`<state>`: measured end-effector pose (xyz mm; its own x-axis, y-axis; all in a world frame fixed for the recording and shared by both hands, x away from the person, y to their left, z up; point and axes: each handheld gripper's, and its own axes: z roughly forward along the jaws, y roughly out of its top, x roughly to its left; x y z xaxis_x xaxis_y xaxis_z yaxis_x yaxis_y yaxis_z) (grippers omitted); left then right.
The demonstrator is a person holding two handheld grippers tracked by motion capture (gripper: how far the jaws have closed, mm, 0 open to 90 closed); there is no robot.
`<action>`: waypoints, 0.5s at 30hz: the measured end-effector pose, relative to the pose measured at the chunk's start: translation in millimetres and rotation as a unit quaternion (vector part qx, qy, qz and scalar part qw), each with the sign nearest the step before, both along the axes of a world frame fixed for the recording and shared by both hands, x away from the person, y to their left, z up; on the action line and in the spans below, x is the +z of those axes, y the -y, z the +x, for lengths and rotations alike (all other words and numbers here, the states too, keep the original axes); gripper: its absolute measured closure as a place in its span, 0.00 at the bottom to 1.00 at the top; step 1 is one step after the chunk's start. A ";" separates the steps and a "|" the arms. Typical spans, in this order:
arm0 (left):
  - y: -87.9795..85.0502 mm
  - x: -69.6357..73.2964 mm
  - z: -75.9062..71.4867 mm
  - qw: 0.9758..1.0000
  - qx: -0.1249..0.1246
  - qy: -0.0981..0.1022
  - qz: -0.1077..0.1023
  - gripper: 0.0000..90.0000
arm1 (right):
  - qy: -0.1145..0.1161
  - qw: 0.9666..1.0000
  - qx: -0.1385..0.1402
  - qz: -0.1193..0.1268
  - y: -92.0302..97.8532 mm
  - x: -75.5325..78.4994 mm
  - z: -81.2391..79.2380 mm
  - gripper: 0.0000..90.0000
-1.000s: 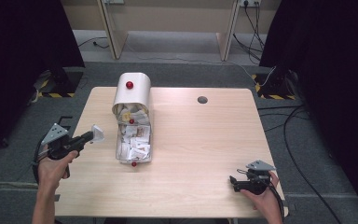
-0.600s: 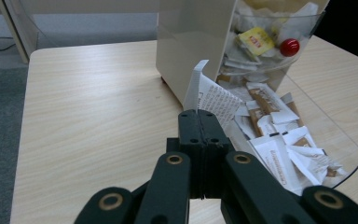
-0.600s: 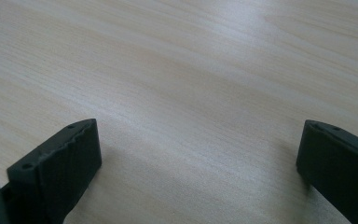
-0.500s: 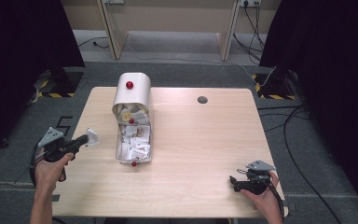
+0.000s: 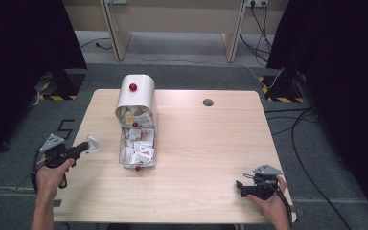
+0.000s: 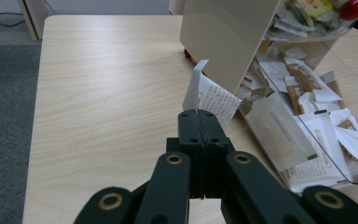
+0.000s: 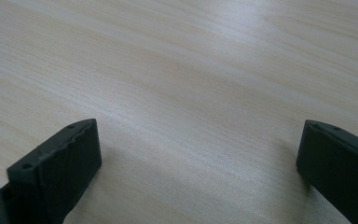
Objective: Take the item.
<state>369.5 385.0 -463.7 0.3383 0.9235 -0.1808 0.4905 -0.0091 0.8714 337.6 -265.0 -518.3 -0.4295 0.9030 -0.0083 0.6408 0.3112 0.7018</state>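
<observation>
At nine o'clock on the tabletop (image 5: pixel 196 139), near its left edge, the left gripper (image 5: pixel 87 145) has its jaws pressed together on a white paper slip (image 6: pixel 208 95). In the left gripper view the two black jaws meet flat with no gap between them, and the printed, partly folded slip stands up from their tips. In the high view the slip (image 5: pixel 93 143) shows as a small pale flap at the gripper's front end, above the wood just beside the clear box, apart from it.

At five o'clock, near the front right corner, the right gripper (image 5: pixel 243 187) sits low in the person's right hand (image 5: pixel 273 203). Its jaws are spread wide, one at each lower corner of the right gripper view, with bare wood between them and nothing held.

Around the middle of the tabletop, slightly toward ten o'clock, lies one clear box (image 5: pixel 136 146), a long tray heaped with many paper slips and sachets, too jumbled to count. One cream rounded cover (image 5: pixel 135 95) arches over its far end at twelve o'clock. Three red knobs show in the high view: one on the cover's top (image 5: pixel 133 87), one inside the box mouth (image 5: pixel 135 124), one at the box's near end (image 5: pixel 137 168). One dark round grommet (image 5: pixel 208 102) sits toward one o'clock. Two grippers, two hands (image 5: pixel 51 175).
</observation>
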 end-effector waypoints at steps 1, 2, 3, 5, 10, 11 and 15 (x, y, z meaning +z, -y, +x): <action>-0.1 -1.4 0.4 1.000 0.000 -0.002 0.001 0.99 | 0.000 1.000 0.000 0.000 0.0 0.0 0.0 0.01; 0.0 -2.9 0.9 1.000 -0.001 -0.005 0.001 0.99 | 0.000 1.000 0.000 0.000 0.0 0.0 0.0 0.01; 0.6 -6.0 2.0 1.000 -0.002 -0.009 0.001 0.99 | 0.000 1.000 0.000 0.000 0.0 0.0 0.0 0.01; 1.0 -7.9 2.6 1.000 -0.003 -0.012 0.000 0.99 | 0.000 1.000 0.000 0.000 0.0 0.0 0.0 0.01; 4.7 -15.3 5.9 1.000 -0.008 -0.021 0.003 0.99 | 0.000 1.000 0.000 0.000 -0.1 0.0 0.2 0.01; 5.3 -17.1 6.5 1.000 -0.010 -0.023 0.004 0.99 | 0.000 1.000 0.000 0.000 -0.1 0.0 0.2 0.01; 7.2 -25.4 9.0 0.999 -0.012 -0.032 0.004 0.99 | 0.000 1.000 0.000 0.000 0.0 0.0 0.3 0.01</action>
